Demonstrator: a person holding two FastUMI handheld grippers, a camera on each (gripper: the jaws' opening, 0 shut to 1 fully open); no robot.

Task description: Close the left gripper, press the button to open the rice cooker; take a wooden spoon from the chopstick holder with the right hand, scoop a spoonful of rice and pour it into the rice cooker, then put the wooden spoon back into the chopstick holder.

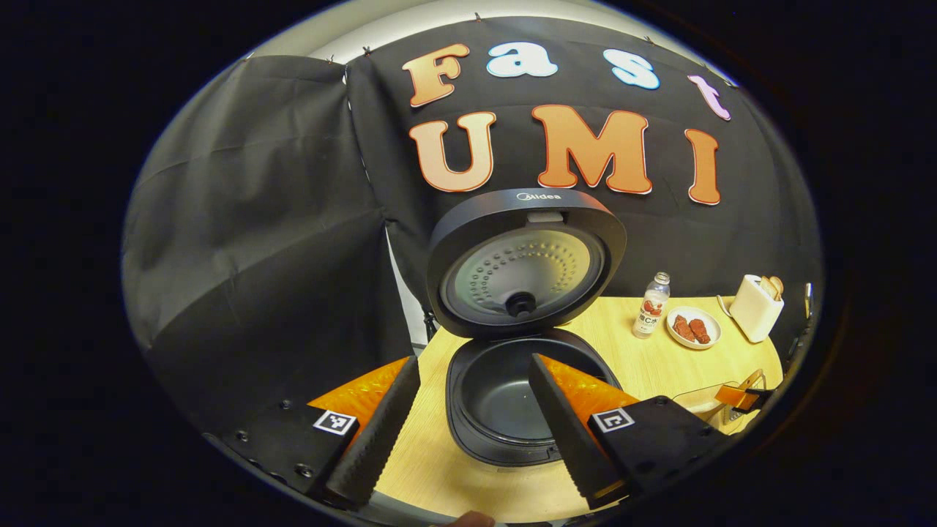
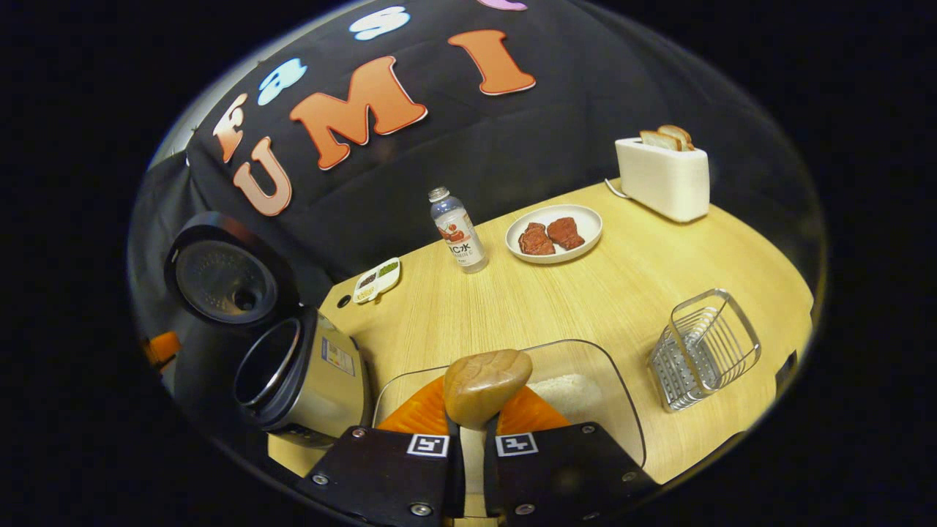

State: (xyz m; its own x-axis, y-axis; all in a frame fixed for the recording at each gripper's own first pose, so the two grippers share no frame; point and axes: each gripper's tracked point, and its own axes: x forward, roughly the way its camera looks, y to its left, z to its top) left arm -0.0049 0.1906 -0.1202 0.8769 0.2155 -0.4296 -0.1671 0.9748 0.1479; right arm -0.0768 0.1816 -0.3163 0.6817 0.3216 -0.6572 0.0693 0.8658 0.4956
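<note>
Gripping the spoon (image 2: 487, 384) by its handle, the right tongs (image 2: 468, 439) hold its bowl up over a clear tub (image 2: 622, 410) that has white rice (image 2: 560, 391) in it. The cooker (image 2: 300, 373) stands to the left of the tub on the worktop (image 2: 585, 300), its lid (image 2: 223, 271) raised and its dark pot (image 1: 505, 399) bare inside. A wire holder (image 2: 703, 348) sits to the right of the tub, apart from it. The left tongs (image 1: 468, 410) hang spread wide above the cooker's mouth, gripping nothing. Farther back stand a bottle (image 2: 457, 230), a plate (image 2: 582, 219) with two reddish pieces, a white toaster (image 2: 662, 176) with bread, and a small tray (image 2: 377, 278).
</note>
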